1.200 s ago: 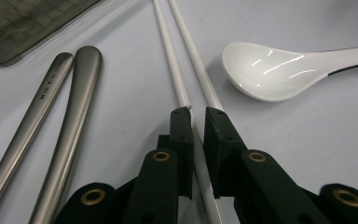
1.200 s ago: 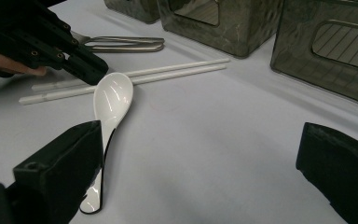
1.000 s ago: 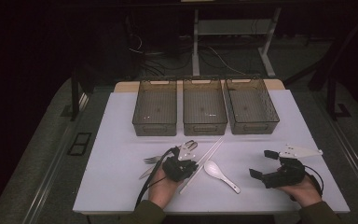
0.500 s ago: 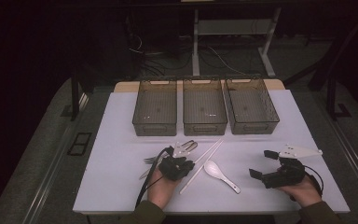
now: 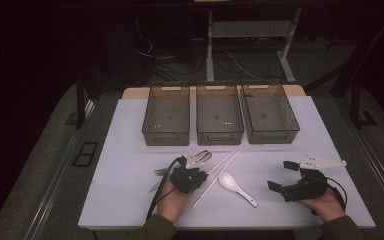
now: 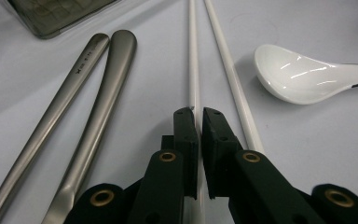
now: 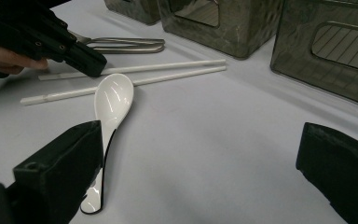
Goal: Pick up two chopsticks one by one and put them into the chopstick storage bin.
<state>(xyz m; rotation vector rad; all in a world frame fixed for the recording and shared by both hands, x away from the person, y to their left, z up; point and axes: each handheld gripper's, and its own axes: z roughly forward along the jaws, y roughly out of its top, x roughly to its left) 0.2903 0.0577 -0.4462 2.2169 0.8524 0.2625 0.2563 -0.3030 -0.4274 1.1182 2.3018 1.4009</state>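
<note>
Two white chopsticks (image 5: 220, 169) lie side by side on the white table, running diagonally. My left gripper (image 5: 199, 176) is shut on the left chopstick (image 6: 193, 56), its black jaws pinching the stick near its thick end; the other chopstick (image 6: 223, 56) lies free just to the right of the jaws. A white ceramic spoon (image 5: 236, 187) rests to the right of the chopsticks, bowl up (image 6: 303, 77). My right gripper (image 5: 280, 175) hovers near the table's front right with its jaws wide apart and nothing between them; the spoon (image 7: 114, 98) lies beside its left jaw.
Three smoky clear bins (image 5: 165, 139) (image 5: 219, 140) (image 5: 272, 139) stand in a row at the back of the table. Metal cutlery handles (image 6: 93, 84) lie left of the chopsticks. Bare white tabletop (image 5: 130, 200) spreads at the front left.
</note>
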